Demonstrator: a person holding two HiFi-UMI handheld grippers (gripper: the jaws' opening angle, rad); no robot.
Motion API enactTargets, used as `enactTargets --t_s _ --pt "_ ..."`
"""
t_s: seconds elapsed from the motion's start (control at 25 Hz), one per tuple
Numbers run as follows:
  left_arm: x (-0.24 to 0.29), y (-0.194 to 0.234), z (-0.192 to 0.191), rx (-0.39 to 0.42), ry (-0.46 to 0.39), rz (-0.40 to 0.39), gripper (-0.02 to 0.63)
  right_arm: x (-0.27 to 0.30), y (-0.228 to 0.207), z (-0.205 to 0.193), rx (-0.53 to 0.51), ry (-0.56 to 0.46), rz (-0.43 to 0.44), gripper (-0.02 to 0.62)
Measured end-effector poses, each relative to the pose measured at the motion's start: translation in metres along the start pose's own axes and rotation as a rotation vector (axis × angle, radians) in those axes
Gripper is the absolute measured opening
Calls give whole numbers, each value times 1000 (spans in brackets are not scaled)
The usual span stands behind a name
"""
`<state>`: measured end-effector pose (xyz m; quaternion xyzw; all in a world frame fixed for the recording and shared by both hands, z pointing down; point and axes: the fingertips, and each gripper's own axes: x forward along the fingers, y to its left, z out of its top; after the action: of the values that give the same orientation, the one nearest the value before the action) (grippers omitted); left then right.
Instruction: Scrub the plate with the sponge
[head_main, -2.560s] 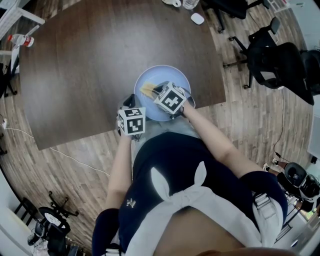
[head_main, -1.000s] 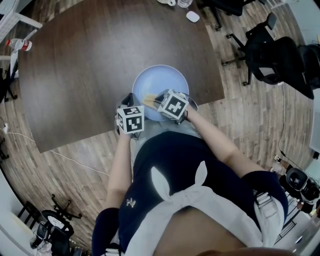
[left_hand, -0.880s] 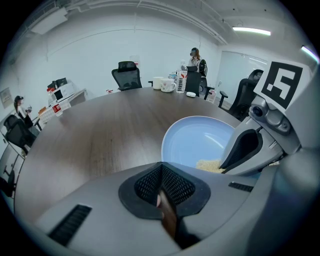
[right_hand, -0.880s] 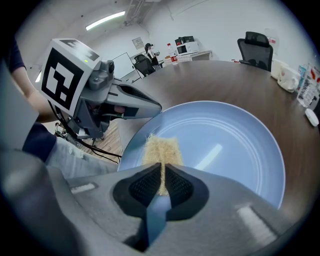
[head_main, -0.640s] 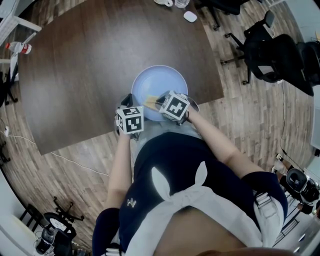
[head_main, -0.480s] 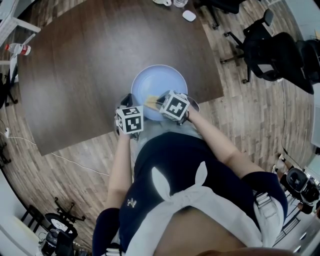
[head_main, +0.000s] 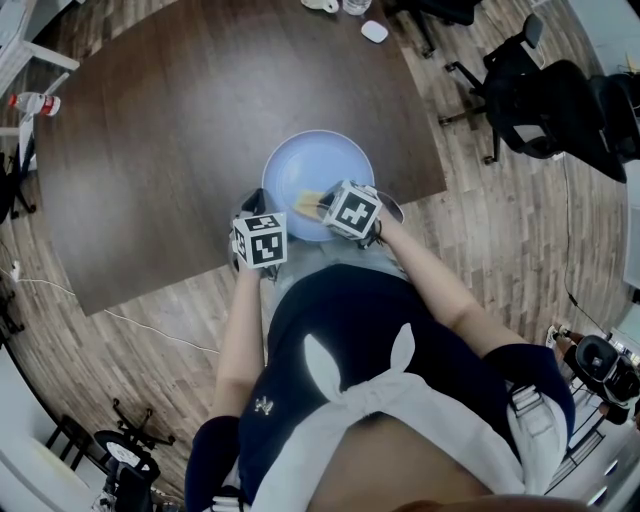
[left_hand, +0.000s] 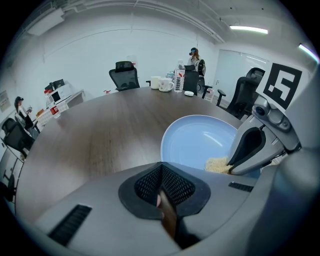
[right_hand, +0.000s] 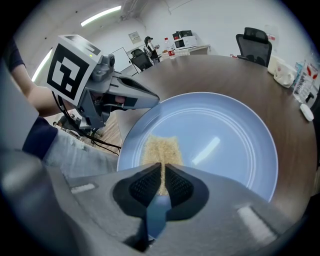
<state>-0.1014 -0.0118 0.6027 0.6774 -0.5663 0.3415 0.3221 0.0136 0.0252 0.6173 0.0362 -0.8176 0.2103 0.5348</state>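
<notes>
Pinching the yellow sponge (right_hand: 160, 147) between jaws clamped tight on it, the right gripper (right_hand: 161, 181) presses it onto the near part of the pale blue plate (right_hand: 235, 150). The left gripper (left_hand: 162, 186) has its jaws drawn together with nothing between them. It is held at the table's near edge, just beside the plate's left rim; whether it touches the rim cannot be told. The plate rests on the dark wooden table (head_main: 170, 130) close to the near edge, toward the right corner. White mugs (left_hand: 164, 83) stand at the far edge, and a black office chair (head_main: 540, 85) stands past the right edge.
</notes>
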Motion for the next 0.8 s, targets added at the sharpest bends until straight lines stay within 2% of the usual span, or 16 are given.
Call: enactTargets --t_s 0.24,0.8 --pt "0 1 1 14 3 -4 5 -3 -5 1 18 -22 2 23" --pt "1 -2 1 25 11 -11 5 -11 -16 -16 82 9 39 23"
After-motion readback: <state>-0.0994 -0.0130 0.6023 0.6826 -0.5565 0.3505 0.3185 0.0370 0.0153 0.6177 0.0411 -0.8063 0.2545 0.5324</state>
